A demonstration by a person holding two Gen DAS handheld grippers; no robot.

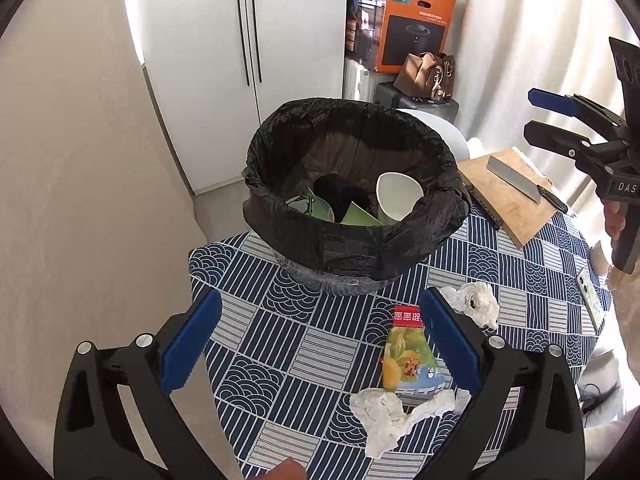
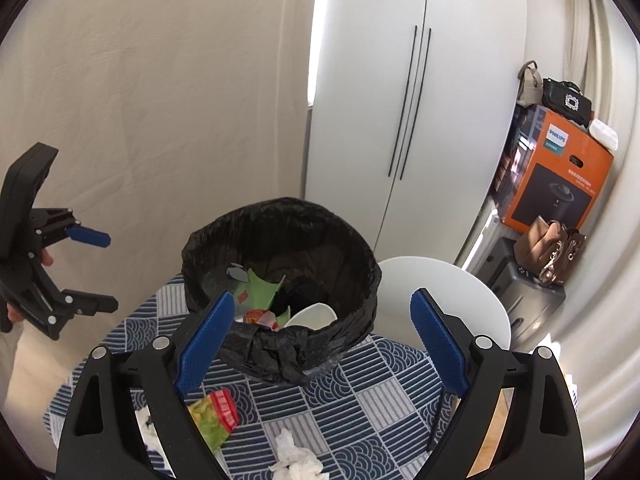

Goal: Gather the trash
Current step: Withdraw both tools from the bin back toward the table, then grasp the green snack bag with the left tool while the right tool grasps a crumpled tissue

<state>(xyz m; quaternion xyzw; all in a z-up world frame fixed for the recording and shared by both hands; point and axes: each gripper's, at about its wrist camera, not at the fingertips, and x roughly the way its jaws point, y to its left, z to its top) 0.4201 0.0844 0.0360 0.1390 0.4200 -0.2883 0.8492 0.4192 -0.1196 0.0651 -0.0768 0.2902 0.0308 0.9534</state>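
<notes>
Three pieces of litter, two crumpled white tissues (image 1: 384, 420) and a green-and-red snack wrapper (image 1: 408, 354), lie on the blue patterned tablecloth (image 1: 280, 344) near the black-lined bin (image 1: 356, 196). Left gripper (image 1: 320, 344) and right gripper (image 2: 324, 344) hover spread, empty. Next, seemingly, comes a pinch on the wrapper.

The orange box (image 1: 404, 20) by the wardrobe reads "PHILIPS". The right hand-held gripper (image 1: 538, 116) shows "DAS" on its body. The snack wrapper (image 1: 410, 354) bears red Chinese characters.
</notes>
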